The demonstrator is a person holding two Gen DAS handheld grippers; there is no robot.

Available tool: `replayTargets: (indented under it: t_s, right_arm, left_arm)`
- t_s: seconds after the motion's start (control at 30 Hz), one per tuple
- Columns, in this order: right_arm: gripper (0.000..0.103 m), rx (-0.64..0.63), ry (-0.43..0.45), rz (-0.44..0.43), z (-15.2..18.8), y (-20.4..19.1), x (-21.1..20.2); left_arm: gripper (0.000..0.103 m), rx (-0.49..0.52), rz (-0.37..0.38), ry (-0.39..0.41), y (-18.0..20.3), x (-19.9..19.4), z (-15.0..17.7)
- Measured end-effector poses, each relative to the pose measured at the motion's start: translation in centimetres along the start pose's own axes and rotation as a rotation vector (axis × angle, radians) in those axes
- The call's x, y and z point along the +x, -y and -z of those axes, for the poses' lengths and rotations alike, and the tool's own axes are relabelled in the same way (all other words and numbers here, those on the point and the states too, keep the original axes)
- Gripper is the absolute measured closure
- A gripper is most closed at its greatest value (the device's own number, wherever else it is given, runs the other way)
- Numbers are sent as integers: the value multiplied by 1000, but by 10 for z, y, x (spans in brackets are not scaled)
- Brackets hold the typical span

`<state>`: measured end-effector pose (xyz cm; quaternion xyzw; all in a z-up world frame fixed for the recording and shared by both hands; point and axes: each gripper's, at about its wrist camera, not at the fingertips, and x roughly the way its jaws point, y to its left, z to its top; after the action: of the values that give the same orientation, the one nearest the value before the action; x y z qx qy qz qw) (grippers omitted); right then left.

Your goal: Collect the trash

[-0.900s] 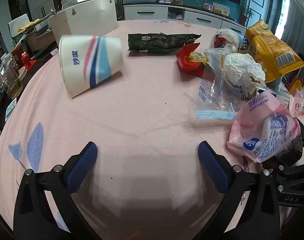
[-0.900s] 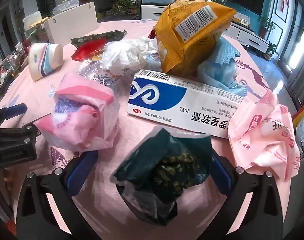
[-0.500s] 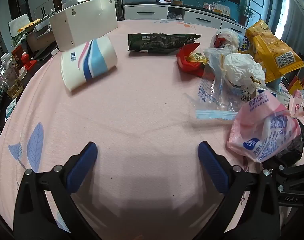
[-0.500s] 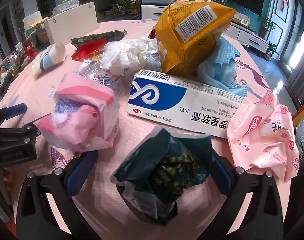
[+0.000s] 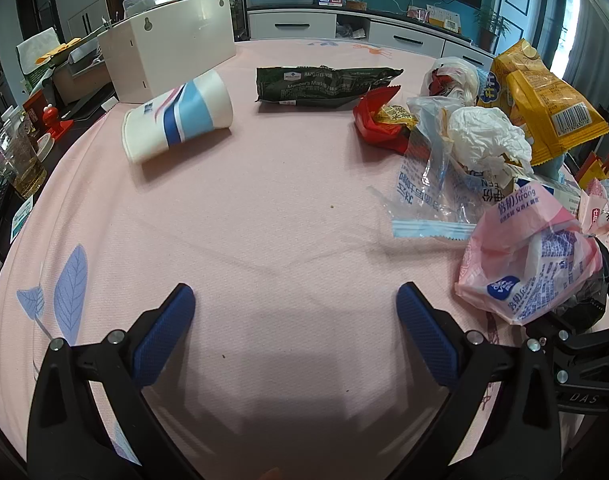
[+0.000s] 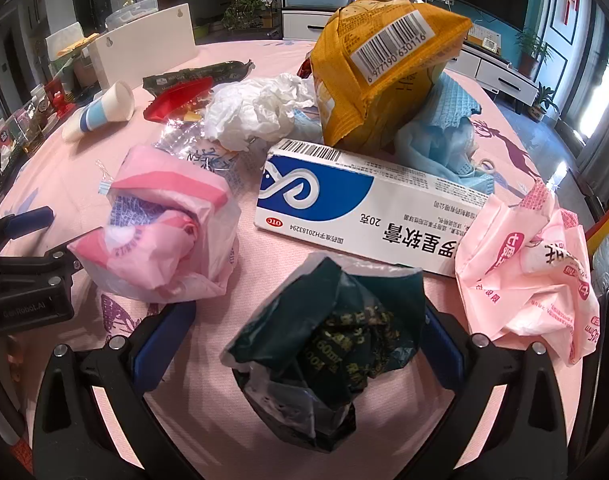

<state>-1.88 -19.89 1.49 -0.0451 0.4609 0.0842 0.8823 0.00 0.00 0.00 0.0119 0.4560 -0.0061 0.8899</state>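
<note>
Trash lies on a pink tablecloth (image 5: 264,220). A striped paper cup (image 5: 176,116) lies on its side at the far left; it also shows in the right wrist view (image 6: 100,114). My left gripper (image 5: 296,320) is open and empty over bare cloth. My right gripper (image 6: 300,340) is open, its blue pads either side of a crumpled dark green wrapper (image 6: 328,344), not closed on it. Around it lie a pink wrapper (image 6: 160,236), a white and blue medicine box (image 6: 368,220), a crumpled pink bag (image 6: 532,264) and a yellow snack bag (image 6: 384,68).
A long dark green packet (image 5: 324,84), a red wrapper (image 5: 378,120), white tissue (image 5: 484,136) and clear plastic (image 5: 432,184) lie mid-table. A white box (image 5: 172,60) stands at the far left. A glass (image 5: 22,160) and clutter stand past the left edge. A blue cloth (image 6: 444,136) lies behind the medicine box.
The paper cup has rolled away across the table, from the left toward the far side, and now lies on its side. Neither gripper has moved.
</note>
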Motion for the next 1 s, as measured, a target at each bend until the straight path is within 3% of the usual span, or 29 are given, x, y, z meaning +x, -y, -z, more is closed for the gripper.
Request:
replayTargets:
  t_s: [0.87, 1.0]
  right_arm:
    - [2, 0, 0, 0, 0, 0, 0]
    - [2, 0, 0, 0, 0, 0, 0]
  left_arm:
    - [2, 11, 4, 0, -1, -1, 2]
    - [2, 6, 0, -41, -4, -7, 3]
